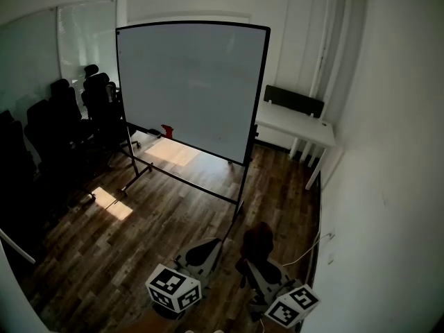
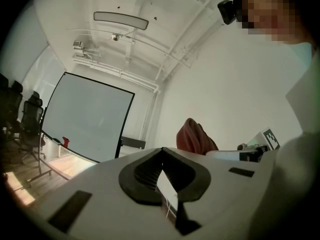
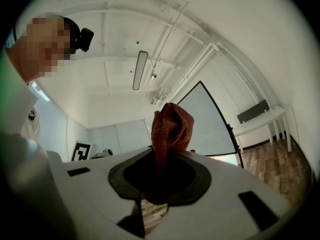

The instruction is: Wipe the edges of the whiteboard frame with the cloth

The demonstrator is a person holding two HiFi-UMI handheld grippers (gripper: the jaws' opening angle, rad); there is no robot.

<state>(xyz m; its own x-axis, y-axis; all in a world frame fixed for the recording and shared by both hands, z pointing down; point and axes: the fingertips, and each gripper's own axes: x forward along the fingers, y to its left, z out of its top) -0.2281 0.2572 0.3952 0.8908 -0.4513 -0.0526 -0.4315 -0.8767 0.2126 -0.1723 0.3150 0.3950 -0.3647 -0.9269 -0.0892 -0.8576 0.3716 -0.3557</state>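
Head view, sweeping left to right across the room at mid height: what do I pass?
A row of black office chairs → whiteboard → white desk.

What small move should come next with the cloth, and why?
Probably carry the right gripper, shut on the red cloth, forward toward the whiteboard frame. The head view shows it across the room, well apart from both grippers, so no wiping can start yet. The left gripper is shut and empty.
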